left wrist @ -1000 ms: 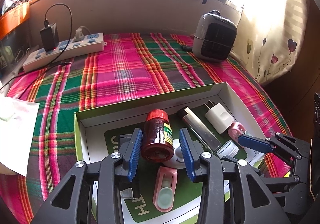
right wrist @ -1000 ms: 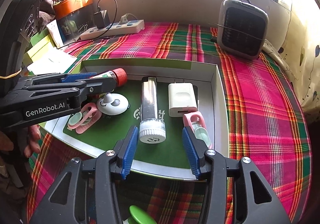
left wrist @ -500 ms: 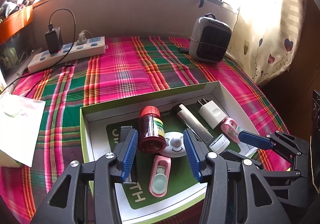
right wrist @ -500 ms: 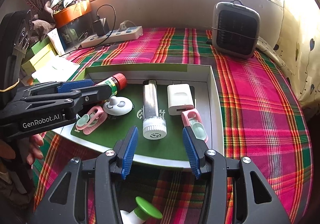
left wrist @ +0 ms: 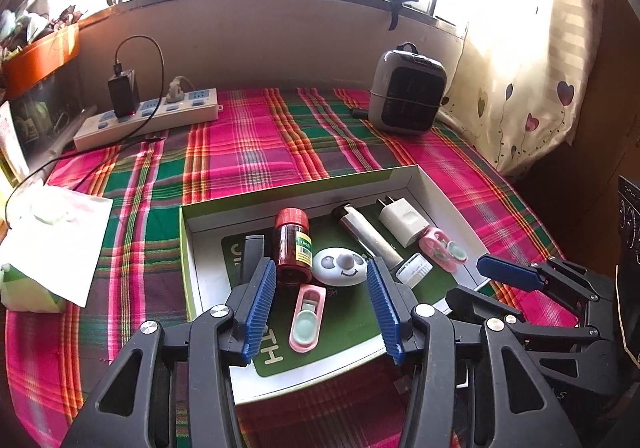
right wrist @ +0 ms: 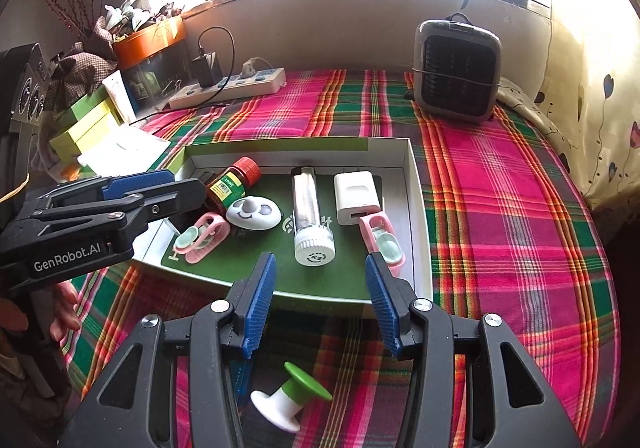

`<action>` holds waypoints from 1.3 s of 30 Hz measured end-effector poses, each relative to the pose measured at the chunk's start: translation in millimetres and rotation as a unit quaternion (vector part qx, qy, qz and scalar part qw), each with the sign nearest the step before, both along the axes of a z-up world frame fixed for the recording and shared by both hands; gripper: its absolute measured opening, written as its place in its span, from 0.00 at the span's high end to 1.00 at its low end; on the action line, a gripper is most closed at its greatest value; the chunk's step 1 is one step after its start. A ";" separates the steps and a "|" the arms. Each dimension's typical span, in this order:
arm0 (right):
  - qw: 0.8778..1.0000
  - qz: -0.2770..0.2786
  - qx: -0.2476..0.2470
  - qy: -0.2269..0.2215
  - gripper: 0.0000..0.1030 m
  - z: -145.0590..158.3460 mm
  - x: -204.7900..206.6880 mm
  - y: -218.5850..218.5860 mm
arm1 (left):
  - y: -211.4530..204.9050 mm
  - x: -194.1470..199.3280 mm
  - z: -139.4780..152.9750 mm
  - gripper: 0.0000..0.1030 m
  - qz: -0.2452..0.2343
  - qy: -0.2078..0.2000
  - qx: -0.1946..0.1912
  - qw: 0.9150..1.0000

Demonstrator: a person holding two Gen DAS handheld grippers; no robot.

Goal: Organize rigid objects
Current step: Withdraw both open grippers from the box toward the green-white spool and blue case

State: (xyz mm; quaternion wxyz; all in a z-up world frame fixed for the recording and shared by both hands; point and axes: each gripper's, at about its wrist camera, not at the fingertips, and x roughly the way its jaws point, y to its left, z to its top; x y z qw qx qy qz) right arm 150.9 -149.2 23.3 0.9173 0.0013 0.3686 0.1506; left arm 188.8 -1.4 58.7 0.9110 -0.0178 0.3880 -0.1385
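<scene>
Green-lined tray (left wrist: 188, 272) on the plaid surface (left wrist: 248, 152) holds most of the rigid things; the green-and-white stopper (right wrist: 290, 404) lies outside it.
I judge the stopper light, hard and slick, best pinched at its white stem; it sits just under my right gripper (right wrist: 320, 304), which is spread and empty. My left gripper (left wrist: 322, 306), jaws just widened, hangs empty over the red-capped bottle (left wrist: 293, 244), a stiff cylinder to take across its sides.

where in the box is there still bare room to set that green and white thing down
Free: the green mat along the box's near edge, between the left pink case and the clear tube. The strip left of the red-capped bottle is partly bare. Crowded: the middle row from the bottle to the white charger.
</scene>
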 end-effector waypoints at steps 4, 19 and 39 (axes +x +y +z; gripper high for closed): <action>1.000 -0.003 0.002 -0.006 0.54 3.4 -9.4 -2.6 | 0.0 -13.1 5.1 0.54 0.005 -0.006 0.002 1.000; 1.000 -0.012 0.012 -0.016 0.54 6.2 -43.2 -12.2 | 3.0 -64.3 2.3 0.54 0.020 -0.015 -0.008 1.000; 0.999 -0.021 0.027 0.019 0.54 -17.3 -66.8 -13.7 | 23.9 -98.3 -22.9 0.54 0.023 0.004 -0.060 0.998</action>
